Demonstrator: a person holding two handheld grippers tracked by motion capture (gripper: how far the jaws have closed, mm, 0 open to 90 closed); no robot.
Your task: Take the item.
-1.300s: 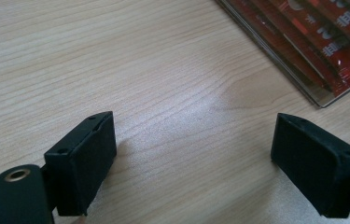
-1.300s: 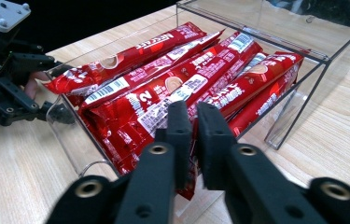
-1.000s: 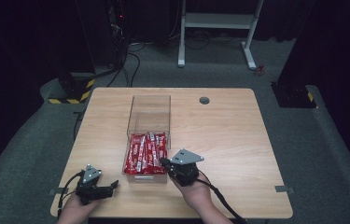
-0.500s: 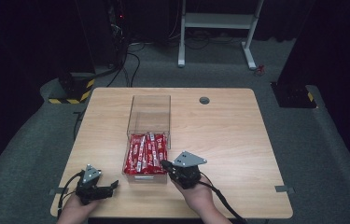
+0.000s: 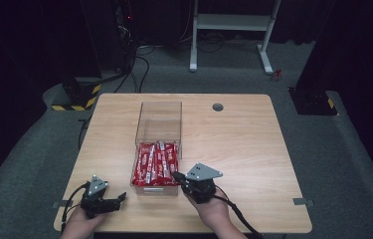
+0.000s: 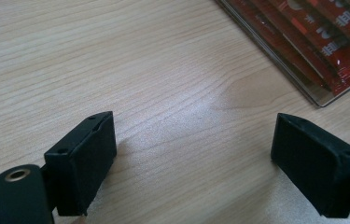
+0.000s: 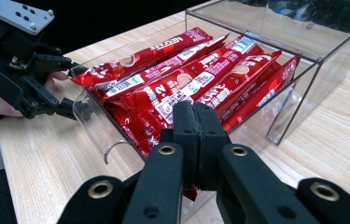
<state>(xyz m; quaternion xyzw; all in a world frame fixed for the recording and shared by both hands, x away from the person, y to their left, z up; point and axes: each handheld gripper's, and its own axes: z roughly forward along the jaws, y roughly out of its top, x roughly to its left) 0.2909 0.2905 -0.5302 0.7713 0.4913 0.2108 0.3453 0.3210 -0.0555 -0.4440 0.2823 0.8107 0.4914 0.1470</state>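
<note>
A wooden table carries a clear plastic box standing open toward the person, with its near half full of red sachets. The right gripper sits at the box's near right corner; in the right gripper view its jaws are pressed together on the edge of one red packet. The left gripper rests near the table's front left corner, jaws spread wide over bare wood, holding nothing.
</note>
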